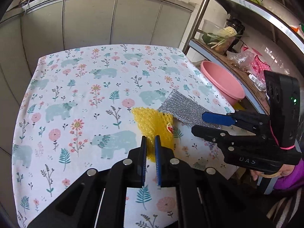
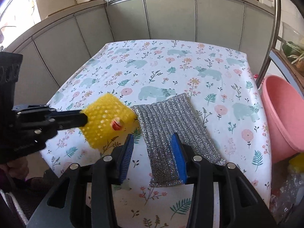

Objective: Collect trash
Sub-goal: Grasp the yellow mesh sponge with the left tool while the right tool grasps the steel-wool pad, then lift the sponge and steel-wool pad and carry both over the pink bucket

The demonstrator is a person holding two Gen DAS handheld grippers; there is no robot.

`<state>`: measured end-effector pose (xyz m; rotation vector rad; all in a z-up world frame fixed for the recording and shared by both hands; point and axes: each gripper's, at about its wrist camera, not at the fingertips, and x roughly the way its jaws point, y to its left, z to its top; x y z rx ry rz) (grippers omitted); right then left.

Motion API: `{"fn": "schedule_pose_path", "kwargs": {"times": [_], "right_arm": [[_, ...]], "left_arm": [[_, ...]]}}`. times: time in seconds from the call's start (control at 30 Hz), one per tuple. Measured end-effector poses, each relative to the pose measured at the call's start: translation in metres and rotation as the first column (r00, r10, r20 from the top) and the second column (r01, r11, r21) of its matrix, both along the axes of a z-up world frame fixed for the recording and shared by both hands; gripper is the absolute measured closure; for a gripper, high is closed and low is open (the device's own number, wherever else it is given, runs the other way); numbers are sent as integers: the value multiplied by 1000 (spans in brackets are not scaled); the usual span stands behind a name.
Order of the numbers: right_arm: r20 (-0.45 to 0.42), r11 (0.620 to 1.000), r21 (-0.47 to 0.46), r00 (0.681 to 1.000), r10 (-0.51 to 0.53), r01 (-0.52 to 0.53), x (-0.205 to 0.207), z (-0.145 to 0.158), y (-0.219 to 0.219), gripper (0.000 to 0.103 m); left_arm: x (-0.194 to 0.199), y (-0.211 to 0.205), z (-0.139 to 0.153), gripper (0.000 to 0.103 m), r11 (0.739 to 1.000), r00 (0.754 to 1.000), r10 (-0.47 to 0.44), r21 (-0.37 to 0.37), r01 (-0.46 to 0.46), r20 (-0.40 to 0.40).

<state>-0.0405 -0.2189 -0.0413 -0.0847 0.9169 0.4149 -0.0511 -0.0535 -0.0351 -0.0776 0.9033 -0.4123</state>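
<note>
A yellow foam net (image 1: pixel 152 121) with a small red sticker is pinched at its near edge by my left gripper (image 1: pixel 150 139), which is shut on it. In the right wrist view the net (image 2: pixel 106 117) hangs off the left gripper (image 2: pixel 83 118) just above the tablecloth. A silver glitter cloth (image 2: pixel 163 117) lies flat on the table beside it. My right gripper (image 2: pixel 152 136) hovers over the near end of that cloth, jaws apart and pads not pressing it. The left wrist view shows the right gripper (image 1: pixel 198 122) over the silver cloth (image 1: pixel 178 104).
The table (image 1: pixel 76 95) wears a white cloth with bears and flowers (image 2: pixel 171 66). A pink basin (image 1: pixel 222 81) (image 2: pixel 281 117) sits low at the table's right side under a metal shelf rack (image 1: pixel 199 15) holding vegetables and bags. Grey cabinets stand behind.
</note>
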Motion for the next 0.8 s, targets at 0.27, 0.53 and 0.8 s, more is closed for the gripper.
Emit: {"fn": "schedule_pose_path", "kwargs": {"times": [0.27,0.53,0.8], "right_arm": [[15,1000,11,1000,-16,16,1,2,-8,97],[52,980,190,996,-74,63,0,37,-36,97],[123,957,265,980,-155,118,1,69,-67,97]], "left_arm": [[2,25,3,96,997,998,64,-44,-63,7],[4,33,16,96,992,994,95,-83,-91,51],[14,30,32,96,990,990,106,-99,-97,91]]}}
